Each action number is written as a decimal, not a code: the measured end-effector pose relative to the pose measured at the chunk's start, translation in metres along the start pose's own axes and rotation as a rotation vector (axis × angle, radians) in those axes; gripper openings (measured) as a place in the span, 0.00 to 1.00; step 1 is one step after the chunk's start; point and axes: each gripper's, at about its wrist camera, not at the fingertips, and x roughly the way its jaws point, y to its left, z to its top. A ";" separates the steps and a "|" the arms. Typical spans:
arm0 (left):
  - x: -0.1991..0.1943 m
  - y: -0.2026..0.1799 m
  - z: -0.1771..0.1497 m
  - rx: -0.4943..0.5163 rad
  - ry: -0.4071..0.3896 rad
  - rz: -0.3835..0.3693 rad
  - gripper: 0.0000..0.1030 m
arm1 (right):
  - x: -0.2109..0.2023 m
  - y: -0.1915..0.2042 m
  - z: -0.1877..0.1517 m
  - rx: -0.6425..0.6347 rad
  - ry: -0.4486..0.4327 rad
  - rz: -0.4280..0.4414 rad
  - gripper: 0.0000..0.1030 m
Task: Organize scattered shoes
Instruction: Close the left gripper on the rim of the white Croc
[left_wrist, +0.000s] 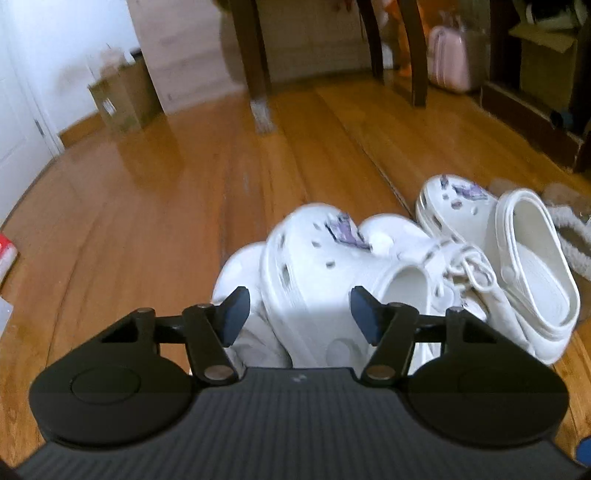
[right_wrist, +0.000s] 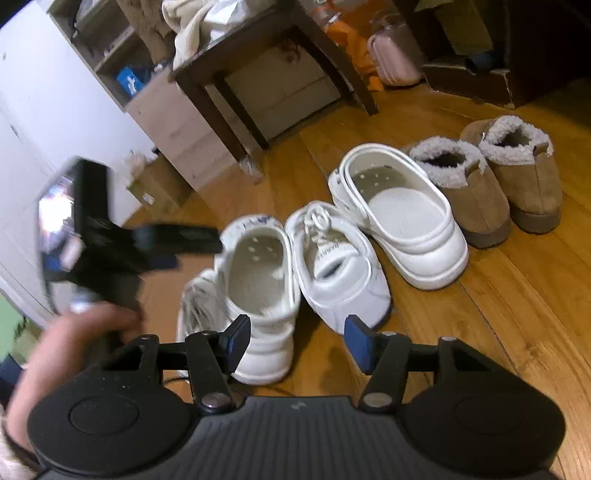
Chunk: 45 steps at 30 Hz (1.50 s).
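My left gripper (left_wrist: 300, 314) is open, with its fingers on either side of the heel of a white clog (left_wrist: 325, 266) that bears purple charms. This clog (right_wrist: 258, 280) rests partly on a white sneaker (right_wrist: 194, 306). Beside it lies a second white sneaker (right_wrist: 332, 266), then the matching clog (right_wrist: 399, 221) and two brown fleece-lined slippers (right_wrist: 491, 184). My right gripper (right_wrist: 299, 343) hangs open just behind the clog's heel, holding nothing. A hand (right_wrist: 74, 343) carries the blurred left gripper (right_wrist: 195, 249) at the left of the right wrist view.
The shoes lie on a wooden floor (left_wrist: 184, 184). A dark wooden stool (right_wrist: 266, 55) stands beyond them, with a pink case (right_wrist: 395, 55) and dark furniture (right_wrist: 517, 55) at the back right. A cardboard box (left_wrist: 122, 96) sits by the white wall.
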 end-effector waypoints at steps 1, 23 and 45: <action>-0.003 -0.002 -0.001 0.021 -0.002 0.003 0.59 | 0.001 0.001 -0.001 -0.002 0.007 -0.005 0.56; 0.061 -0.039 0.007 0.192 0.061 0.101 0.48 | 0.027 0.000 -0.002 -0.047 0.099 -0.053 0.78; -0.019 0.012 -0.047 -0.055 -0.035 -0.026 0.14 | 0.027 0.018 -0.003 -0.089 0.213 -0.089 0.81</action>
